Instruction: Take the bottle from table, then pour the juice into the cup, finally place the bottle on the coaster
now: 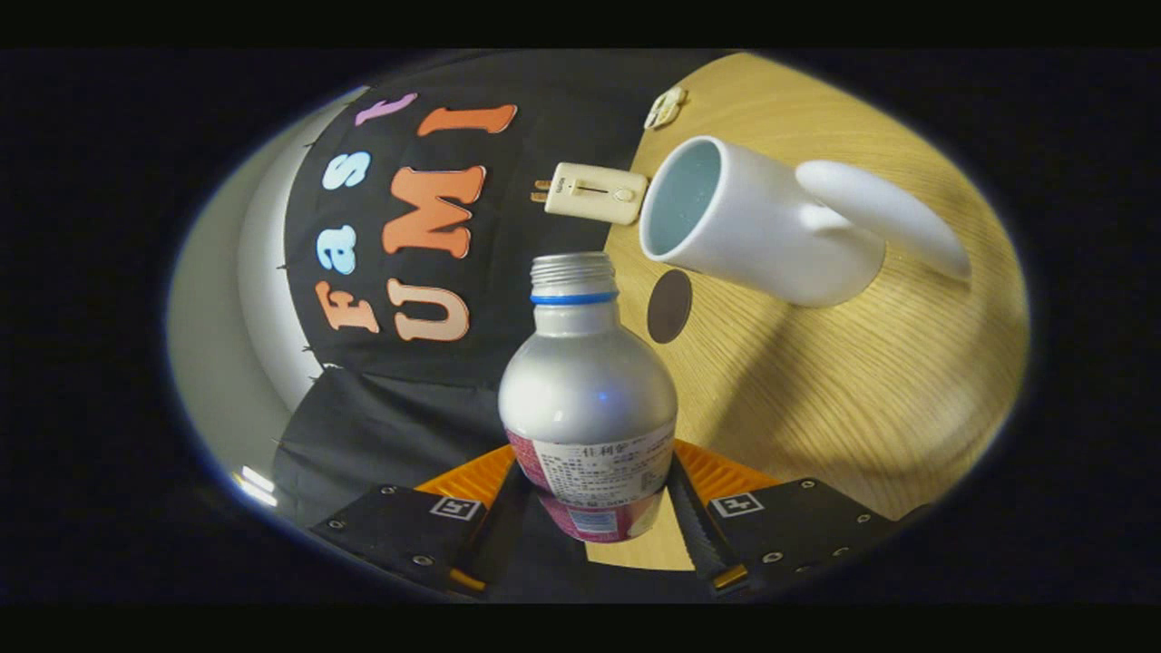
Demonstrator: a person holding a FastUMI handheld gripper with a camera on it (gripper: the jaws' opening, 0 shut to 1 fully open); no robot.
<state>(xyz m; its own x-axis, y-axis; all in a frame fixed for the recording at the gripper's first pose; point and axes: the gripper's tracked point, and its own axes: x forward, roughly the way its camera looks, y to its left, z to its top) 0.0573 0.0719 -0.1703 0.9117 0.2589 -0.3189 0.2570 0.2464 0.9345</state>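
One of nearly everything ahead of my tongs (594,517).

I count one bottle (588,399), clamped between my two fingers (698,535); one cup (757,222) with one handle; one coaster (669,306); one plug (591,191); one small pale piece (666,107) beyond it that I cannot make out; all on one bench (871,399).

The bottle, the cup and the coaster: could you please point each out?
bottle (587,390), gripper view, silver shoulder.
cup (762,236), gripper view, white side wall.
coaster (669,306), gripper view, dark flat face.
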